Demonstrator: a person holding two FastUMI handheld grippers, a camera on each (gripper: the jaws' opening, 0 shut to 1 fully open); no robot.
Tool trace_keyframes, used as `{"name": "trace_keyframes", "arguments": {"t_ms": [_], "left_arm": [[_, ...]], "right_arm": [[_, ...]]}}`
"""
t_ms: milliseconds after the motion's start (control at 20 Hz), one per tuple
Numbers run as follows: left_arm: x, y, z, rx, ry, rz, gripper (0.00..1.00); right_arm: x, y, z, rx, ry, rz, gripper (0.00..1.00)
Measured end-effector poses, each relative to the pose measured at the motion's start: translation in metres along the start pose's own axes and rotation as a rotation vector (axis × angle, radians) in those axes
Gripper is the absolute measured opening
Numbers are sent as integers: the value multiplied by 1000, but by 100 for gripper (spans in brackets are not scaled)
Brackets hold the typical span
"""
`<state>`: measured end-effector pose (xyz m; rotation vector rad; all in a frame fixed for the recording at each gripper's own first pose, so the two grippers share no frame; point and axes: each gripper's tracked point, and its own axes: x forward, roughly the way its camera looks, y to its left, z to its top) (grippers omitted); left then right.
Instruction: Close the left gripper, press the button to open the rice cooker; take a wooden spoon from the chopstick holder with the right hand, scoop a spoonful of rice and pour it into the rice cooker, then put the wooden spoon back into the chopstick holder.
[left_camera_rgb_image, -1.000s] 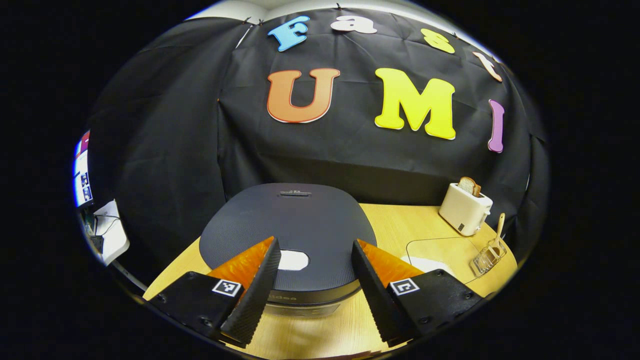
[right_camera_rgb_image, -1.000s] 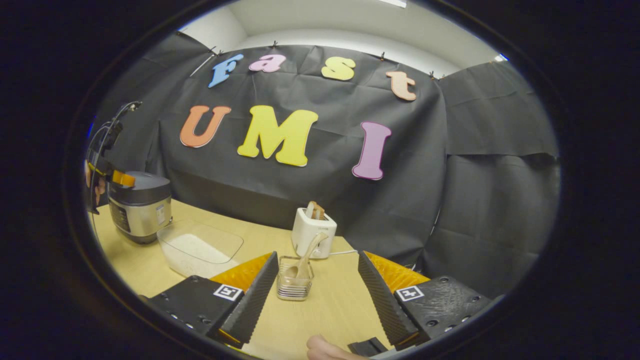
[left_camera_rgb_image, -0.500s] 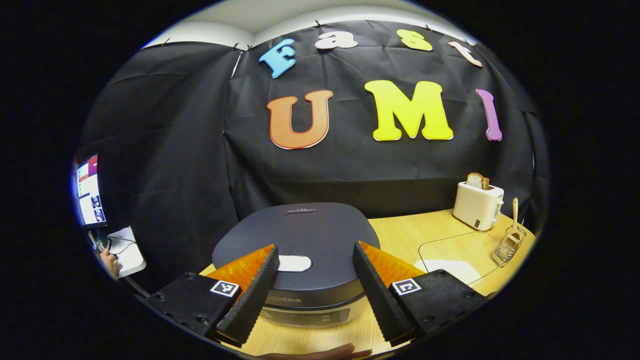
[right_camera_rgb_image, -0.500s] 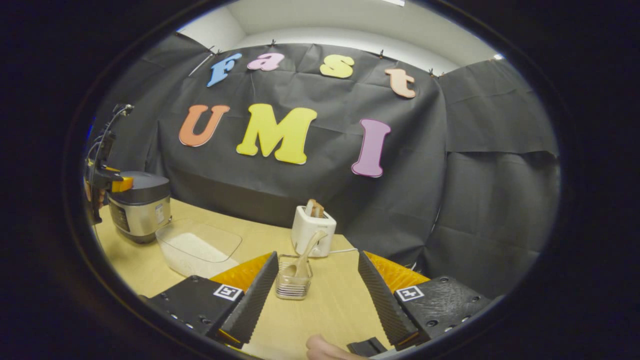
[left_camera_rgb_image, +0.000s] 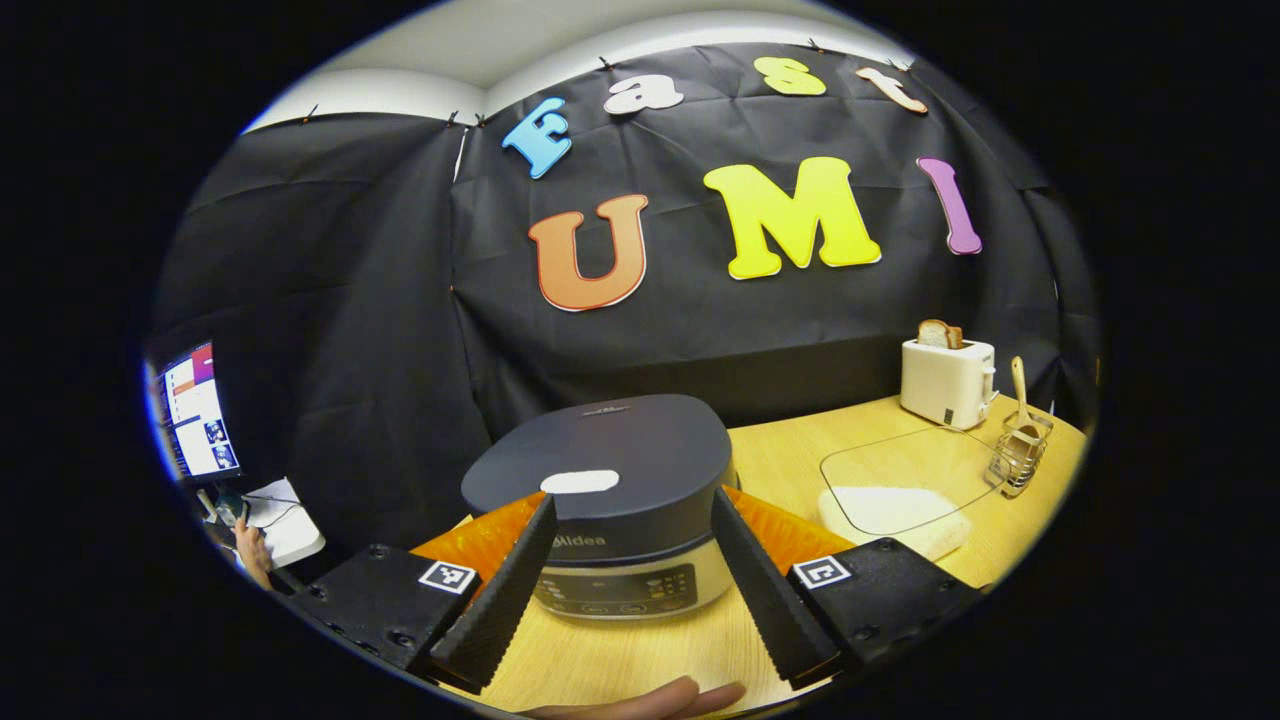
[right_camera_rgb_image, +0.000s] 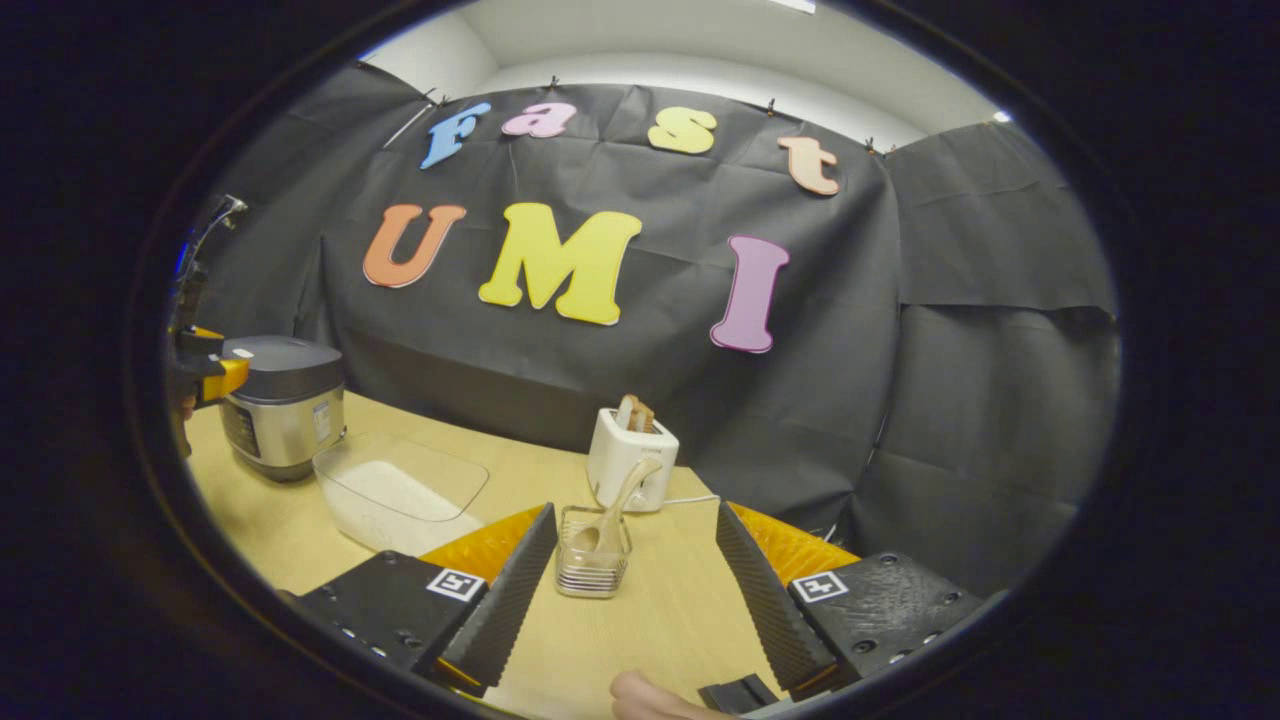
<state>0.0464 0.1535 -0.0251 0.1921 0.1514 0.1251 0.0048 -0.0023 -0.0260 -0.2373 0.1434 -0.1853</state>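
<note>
Since a second ago, our left claw (left_camera_rgb_image: 630, 570) has drawn back and lowered from above the rice cooker (left_camera_rgb_image: 610, 500), jaws spread, the lid button (left_camera_rgb_image: 579, 482) unpressed, lid closed. From the right gripper view, our right claw (right_camera_rgb_image: 630, 585) waits spread just before the chopstick holder (right_camera_rgb_image: 592, 565), wooden spoon (right_camera_rgb_image: 610, 515) standing inside, probably ready to grasp it

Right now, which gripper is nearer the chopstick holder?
Right. The right gripper is open just in front of the chopstick holder; the left gripper is over at the rice cooker.
</note>
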Motion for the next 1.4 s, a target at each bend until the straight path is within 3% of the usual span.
{"name": "trace_keyframes", "arguments": {"t_ms": [250, 300, 350, 500, 800, 1400], "left_arm": [[-33, -27, -14, -24, -5, -17, 99], [-39, -33, -18, -44, 0, -21, 99], [-44, -42, -22, -83, 13, -31, 99], [-56, -64, -28, -148, 34, -75, 100], [-73, -87, -15, -100, -8, -127, 99], [-81, -73, -13, -105, -5, -104, 99]], "right_arm": [[-1, 11, 1, -5, -16, 4, 97], [-2, 14, 1, -9, -19, 7, 94], [-2, 19, 1, -13, -22, 13, 98], [-4, 32, 1, -22, -37, 30, 95], [-12, 41, 1, 7, -49, 35, 98], [-9, 29, 3, 60, -64, 22, 98]]}}
